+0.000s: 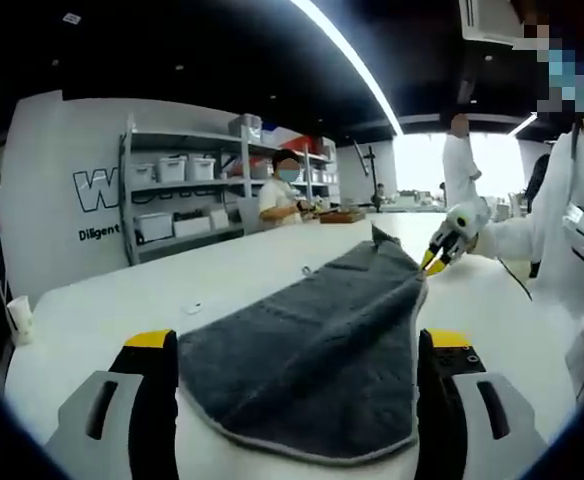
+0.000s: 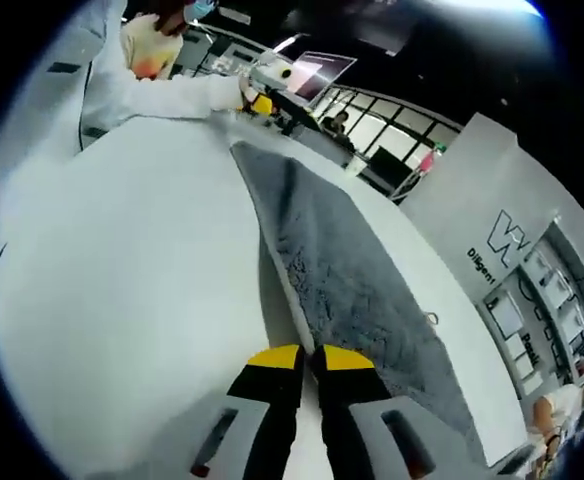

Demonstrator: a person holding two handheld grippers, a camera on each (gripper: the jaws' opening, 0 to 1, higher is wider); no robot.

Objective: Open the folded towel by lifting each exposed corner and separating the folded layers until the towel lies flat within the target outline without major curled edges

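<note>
My right gripper (image 2: 310,352) has its jaws pinched on the plush grey towel (image 1: 312,340), hemmed and draped over the smooth white table (image 1: 102,300); my left gripper's (image 1: 297,350) jaws stand apart, straddling its rounded corner.

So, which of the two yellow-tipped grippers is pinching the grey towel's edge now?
The right gripper: its yellow-tipped jaws are closed on the edge of the grey terry towel. The left gripper stands wide open, one jaw on either side of the towel.

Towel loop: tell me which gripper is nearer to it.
Right. The right gripper, jaws shut on the towel edge, sits across the towel's width from the loop; the left gripper is at the opposite end.
</note>
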